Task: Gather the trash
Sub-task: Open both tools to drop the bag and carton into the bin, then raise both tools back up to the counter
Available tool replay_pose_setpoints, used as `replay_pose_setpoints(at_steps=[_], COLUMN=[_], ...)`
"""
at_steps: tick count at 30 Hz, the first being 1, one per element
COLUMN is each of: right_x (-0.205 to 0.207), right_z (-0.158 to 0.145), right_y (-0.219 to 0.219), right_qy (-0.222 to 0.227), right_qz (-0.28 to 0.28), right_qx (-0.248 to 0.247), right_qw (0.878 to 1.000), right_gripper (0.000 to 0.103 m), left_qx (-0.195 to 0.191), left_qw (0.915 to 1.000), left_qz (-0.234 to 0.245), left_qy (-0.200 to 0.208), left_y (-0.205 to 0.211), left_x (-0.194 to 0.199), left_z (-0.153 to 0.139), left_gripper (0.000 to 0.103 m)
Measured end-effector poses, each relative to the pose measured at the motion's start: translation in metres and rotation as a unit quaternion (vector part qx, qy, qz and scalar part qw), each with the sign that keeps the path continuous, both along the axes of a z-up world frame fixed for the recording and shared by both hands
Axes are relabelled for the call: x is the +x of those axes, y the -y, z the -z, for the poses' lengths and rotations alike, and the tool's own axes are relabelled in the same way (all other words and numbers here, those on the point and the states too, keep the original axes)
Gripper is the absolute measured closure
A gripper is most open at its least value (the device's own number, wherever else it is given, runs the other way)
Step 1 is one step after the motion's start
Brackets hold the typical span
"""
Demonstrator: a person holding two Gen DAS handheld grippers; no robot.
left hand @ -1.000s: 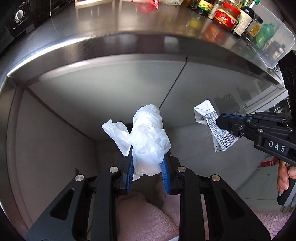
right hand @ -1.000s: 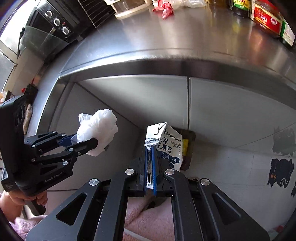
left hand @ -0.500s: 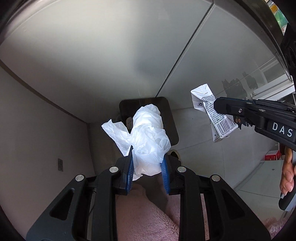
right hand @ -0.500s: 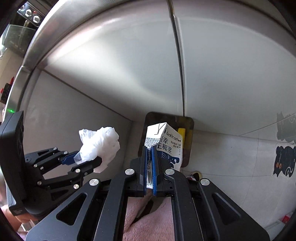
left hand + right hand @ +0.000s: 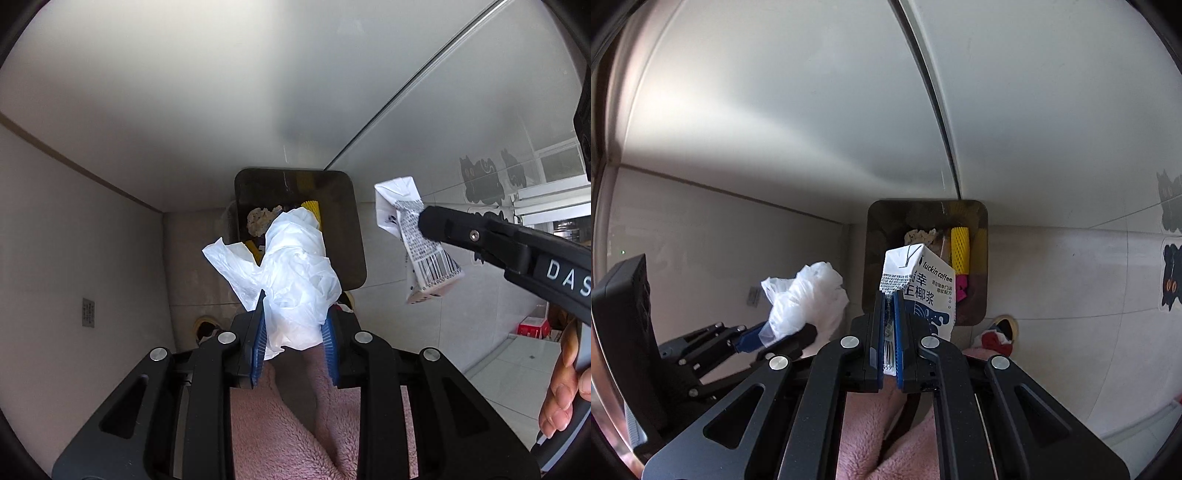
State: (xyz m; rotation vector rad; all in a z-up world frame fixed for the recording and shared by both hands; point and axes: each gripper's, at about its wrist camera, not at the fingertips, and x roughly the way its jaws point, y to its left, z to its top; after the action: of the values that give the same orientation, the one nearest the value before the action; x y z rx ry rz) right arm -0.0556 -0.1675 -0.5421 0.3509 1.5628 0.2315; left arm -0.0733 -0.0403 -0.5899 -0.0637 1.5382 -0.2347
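While the left gripper (image 5: 293, 334) clamps a crumpled white plastic bag (image 5: 291, 277) between its blue pads, that bag hangs above the open dark trash bin (image 5: 352, 236) on the floor, which holds yellow foam netting (image 5: 960, 249) and other scraps. Further right, the right gripper (image 5: 888, 325) pinches a flattened white milk carton (image 5: 923, 288), held over the bin's near edge
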Motion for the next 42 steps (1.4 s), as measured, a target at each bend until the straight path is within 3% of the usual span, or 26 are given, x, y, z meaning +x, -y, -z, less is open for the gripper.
replay_pose_setpoints(at_steps=[8, 15, 17, 18, 19, 21, 22, 24, 29, 36, 42], right_x=[0.019, 0.026, 0.026, 0.026, 0.024, 0.023, 0.022, 0.020, 0.018, 0.012, 0.010], right_z=[0.011, 0.007, 0.008, 0.007, 0.003, -0.005, -0.009, -0.022, -0.053, -0.105, -0.163], right_y=[-0.001, -0.003, -0.002, -0.004, -0.004, -0.001, 0.000, 0.002, 0.008, 0.016, 0.029], right_qy=[-0.009, -0.014, -0.018, -0.018, -0.014, -0.011, -0.011, -0.005, 0.012, 0.023, 0.067], right_qz=[0.014, 0.016, 0.016, 0.021, 0.027, 0.028, 0.026, 0.019, 0.013, 0.012, 0.020], right_qx=[-0.005, -0.012, -0.021, -0.022, -0.025, -0.031, -0.034, -0.047, -0.055, -0.046, -0.033], right_qw=[1.000, 1.000, 0.999, 0.999, 0.999, 0.999, 0.999, 0.999, 0.998, 0.999, 0.997], right_gripper=[0.097, 0.093, 0.069, 0.038, 0.029, 0.029, 0.024, 0.015, 0.005, 0.004, 0.004], left_qx=[0.000, 0.013, 0.014, 0.012, 0.011, 0.016, 0.018, 0.016, 0.007, 0.001, -0.017], left_qw=[1.0000, 0.9999, 0.9999, 0.9999, 0.9999, 0.9998, 0.9997, 0.9996, 0.9994, 0.9969, 0.9910], left_qz=[0.002, 0.007, 0.003, 0.001, 0.000, 0.005, 0.009, 0.015, 0.017, 0.021, 0.002], left_qy=[-0.008, 0.000, -0.001, -0.003, -0.001, 0.009, 0.014, 0.020, 0.029, 0.075, 0.133], left_y=[0.004, 0.003, -0.001, -0.004, -0.006, -0.008, -0.008, -0.008, -0.010, -0.019, -0.029], left_x=[0.015, 0.020, 0.021, 0.022, 0.021, 0.019, 0.018, 0.016, 0.013, 0.010, 0.011], left_z=[0.006, -0.002, -0.005, -0.006, -0.010, -0.020, -0.026, -0.038, -0.070, -0.134, -0.205], left_gripper=[0.074, 0.053, 0.051, 0.047, 0.041, 0.032, 0.028, 0.026, 0.018, 0.010, 0.009])
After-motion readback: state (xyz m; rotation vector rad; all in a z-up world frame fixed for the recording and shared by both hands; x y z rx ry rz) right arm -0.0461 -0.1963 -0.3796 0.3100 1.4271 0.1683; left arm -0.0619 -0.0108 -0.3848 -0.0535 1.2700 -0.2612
